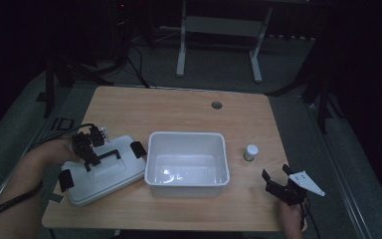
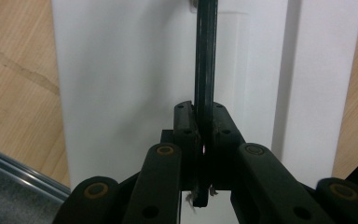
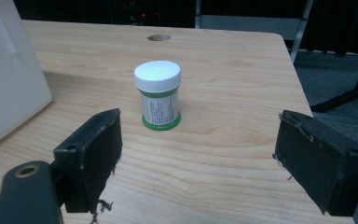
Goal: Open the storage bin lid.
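Fingers (image 2: pixel 186 126) of the left gripper (image 2: pixel 204 135) are being clamped on the lid's handle (image 2: pixel 205 56); the right gripper (image 3: pixel 196 158) is being held wide open, seemingly empty, near the jar (image 3: pixel 158 94).

The small jar (image 3: pixel 158 95) with the white cap carries a printed label between green bands, but its lines of print are too fine to read. Nothing else bears any lettering.

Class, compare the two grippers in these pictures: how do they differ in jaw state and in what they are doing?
The left gripper is shut on the lid's black handle; the right gripper stands wide open, holding nothing. The left gripper sits over the white lid; the right gripper faces the small jar without touching it. Both are black, two-jawed and hand-held.
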{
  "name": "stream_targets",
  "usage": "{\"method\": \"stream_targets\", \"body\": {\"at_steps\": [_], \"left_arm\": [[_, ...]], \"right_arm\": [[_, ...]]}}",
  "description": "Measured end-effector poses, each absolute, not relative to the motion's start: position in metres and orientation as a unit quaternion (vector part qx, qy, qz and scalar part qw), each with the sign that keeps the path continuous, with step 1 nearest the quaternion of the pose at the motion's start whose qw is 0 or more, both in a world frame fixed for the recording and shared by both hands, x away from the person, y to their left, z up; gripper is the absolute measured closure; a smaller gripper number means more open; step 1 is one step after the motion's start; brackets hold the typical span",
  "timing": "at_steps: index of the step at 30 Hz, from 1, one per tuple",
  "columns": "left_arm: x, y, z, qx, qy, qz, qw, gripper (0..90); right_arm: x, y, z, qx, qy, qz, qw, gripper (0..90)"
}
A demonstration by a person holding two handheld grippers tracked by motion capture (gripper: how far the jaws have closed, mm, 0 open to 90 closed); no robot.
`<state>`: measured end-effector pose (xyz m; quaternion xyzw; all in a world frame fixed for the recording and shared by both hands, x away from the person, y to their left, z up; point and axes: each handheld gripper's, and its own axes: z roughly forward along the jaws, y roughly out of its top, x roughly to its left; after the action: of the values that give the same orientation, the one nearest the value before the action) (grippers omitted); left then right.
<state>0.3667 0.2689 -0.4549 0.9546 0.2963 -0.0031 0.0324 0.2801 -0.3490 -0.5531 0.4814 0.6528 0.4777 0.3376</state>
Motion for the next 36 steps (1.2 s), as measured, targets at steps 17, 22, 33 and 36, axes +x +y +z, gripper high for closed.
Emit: {"method": "stream_targets", "body": {"at_steps": [17, 22, 33, 36], "left_arm": [[0.365, 0.271, -0.473, 0.955, 0.294, -0.024, 0.035, 83.6], [0.366, 0.272, -0.477, 0.955, 0.293, -0.030, 0.037, 83.5], [0.366, 0.275, -0.477, 0.954, 0.293, -0.027, 0.053, 83.1], [0.366, 0.276, -0.477, 0.952, 0.297, -0.026, 0.062, 77.9]], "right_arm": [[0.280, -0.349, -0.553, 0.483, 0.653, 0.477, 0.336, 14.5], [0.280, -0.349, -0.553, 0.484, 0.652, 0.477, 0.334, 14.5], [0.281, -0.351, -0.553, 0.487, 0.649, 0.481, 0.331, 14.5], [0.281, -0.351, -0.553, 0.489, 0.650, 0.479, 0.330, 14.5]]}}
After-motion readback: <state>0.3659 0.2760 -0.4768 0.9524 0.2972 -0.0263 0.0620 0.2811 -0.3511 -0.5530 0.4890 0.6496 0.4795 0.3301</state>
